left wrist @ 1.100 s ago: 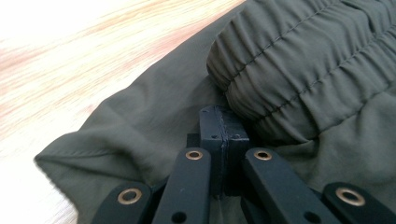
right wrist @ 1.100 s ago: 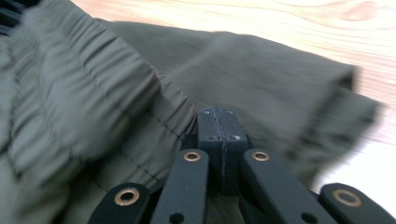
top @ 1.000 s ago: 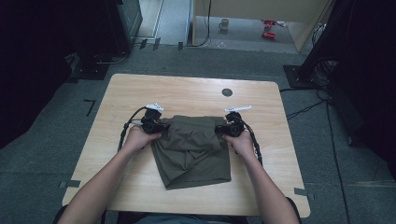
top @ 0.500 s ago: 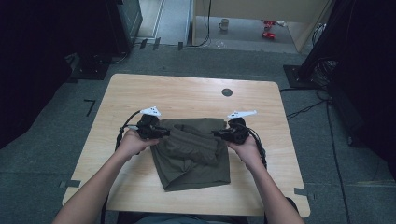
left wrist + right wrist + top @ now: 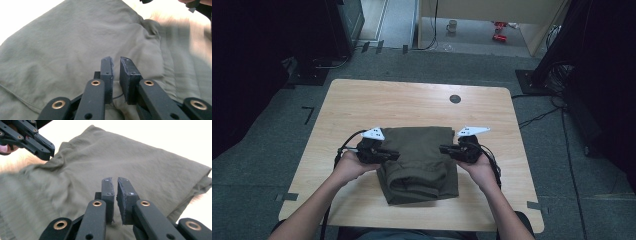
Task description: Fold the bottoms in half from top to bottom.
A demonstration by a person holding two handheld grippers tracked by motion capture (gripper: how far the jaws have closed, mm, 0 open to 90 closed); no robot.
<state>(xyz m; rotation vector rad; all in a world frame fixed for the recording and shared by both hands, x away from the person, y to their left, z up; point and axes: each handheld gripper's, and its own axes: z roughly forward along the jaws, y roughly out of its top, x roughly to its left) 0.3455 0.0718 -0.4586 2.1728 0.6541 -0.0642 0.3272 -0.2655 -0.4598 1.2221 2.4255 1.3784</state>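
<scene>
Olive folded garment (image 5: pixel 419 162) lying at the centre of the table (image 5: pixel 362 107), a thick rolled fold along its lower edge. Left tool (image 5: pixel 393 156) at the cloth's left side, right tool (image 5: pixel 446 149) at its right side, both pointing inward across the fabric. Jaws of each just been opening: a narrow slit showing between the pads in the left gripper view (image 5: pixel 116 75) and in the right gripper view (image 5: pixel 115 196), nothing pinched, cloth lying loose beyond.

Letting go, by the look of it. Best done by spreading the jaws fully before drawing away, so no pad snags the weave and drags the fold open. Better to draw straight outward, both sides evenly, keeping the stack square.

Plenty of bare table toward the upper half of the high view, a small dark disc (image 5: pixel 455 99) up there well clear. Less margin below: folded edge near the bottom table edge. Side strips narrow but free.
</scene>
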